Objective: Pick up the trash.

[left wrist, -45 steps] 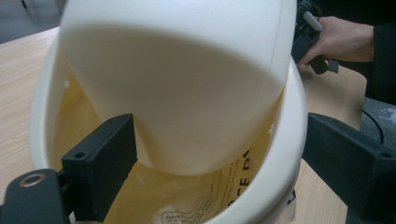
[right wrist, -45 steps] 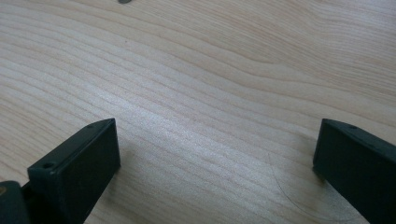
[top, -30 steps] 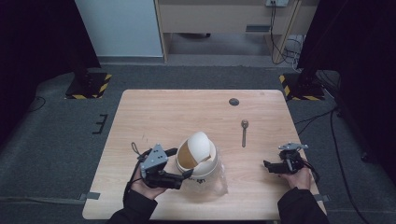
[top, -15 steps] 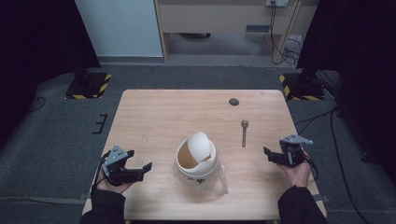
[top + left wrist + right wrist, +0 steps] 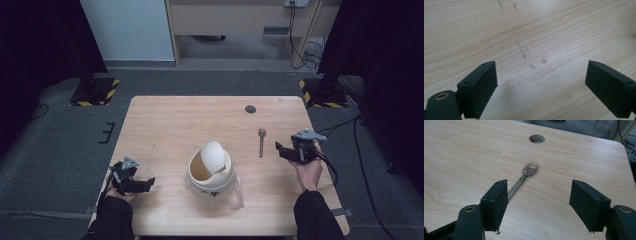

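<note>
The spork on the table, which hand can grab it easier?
The right. The right gripper sits just beside the spork, jaws open and aimed at its handle. The left gripper is at the table's far left edge, past the bowl.

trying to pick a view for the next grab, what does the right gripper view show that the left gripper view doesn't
Right gripper view: a spork lying flat on the wood ahead of the right gripper, head toward a round hole in the table, its handle running behind one jaw; the jaws have just been closing, nothing pressed between them. Left gripper view: scuffed bare wood between the left gripper's wide jaws. Both: the same wooden tabletop, open jaws.
</note>
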